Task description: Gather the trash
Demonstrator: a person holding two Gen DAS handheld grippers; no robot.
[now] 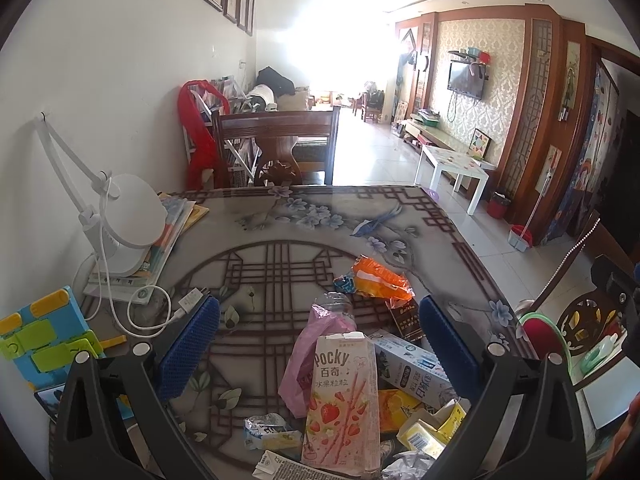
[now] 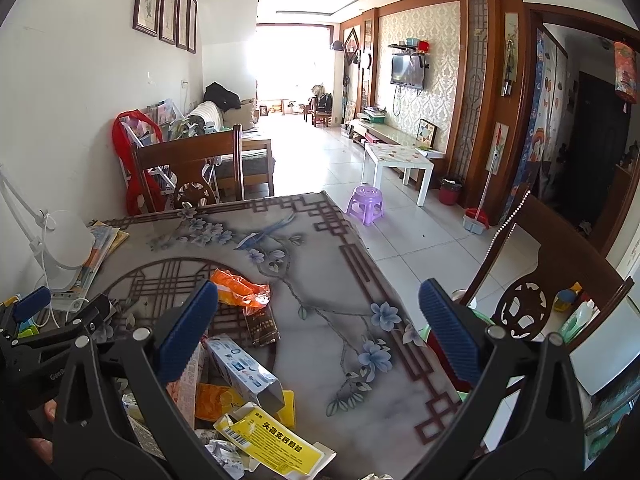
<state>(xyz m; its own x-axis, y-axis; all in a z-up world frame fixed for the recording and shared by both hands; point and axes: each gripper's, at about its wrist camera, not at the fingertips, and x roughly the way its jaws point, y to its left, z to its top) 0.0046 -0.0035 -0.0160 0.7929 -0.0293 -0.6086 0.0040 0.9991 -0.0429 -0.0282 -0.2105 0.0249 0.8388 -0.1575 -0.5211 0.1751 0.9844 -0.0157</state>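
Sunlight is coming from the far end of a long tiled living room, and nearer to the cameras a glass-topped table (image 1: 304, 216) with a printed flower and lattice pattern is carrying the trash. On this table a white desk lamp (image 1: 128, 236) is standing on a stack of books (image 1: 168, 240) at about 9 o'clock in the left wrist view, and a wooden chair (image 1: 276, 144) is standing behind the far edge at 12 o'clock. The left gripper (image 1: 318, 344) is standing wide open, its two blue pads well apart, and most of the trash is lying between them: a pink Pocky box (image 1: 344, 400) is lying at 6 o'clock from the middle, a pink plastic bag (image 1: 312, 356) is touching its left side, a clear plastic bottle (image 1: 336, 308) is lying just beyond it, and a white-blue carton (image 1: 412, 364) is lying at 4 o'clock near the right pad. An orange wrapper (image 1: 380, 280) is lying further out, at 1 o'clock, beyond the fingertips. The right gripper (image 2: 318, 328) is also spread open and holding nothing; in its view the same trash is lying low at 7 o'clock, with a yellow box (image 2: 276, 436) nearest to the camera and the rest close to the left pad, while the right pad is hanging past the table edge above a red and green container (image 2: 444, 352). A purple stool (image 2: 366, 204) is standing on the floor at 1 o'clock.
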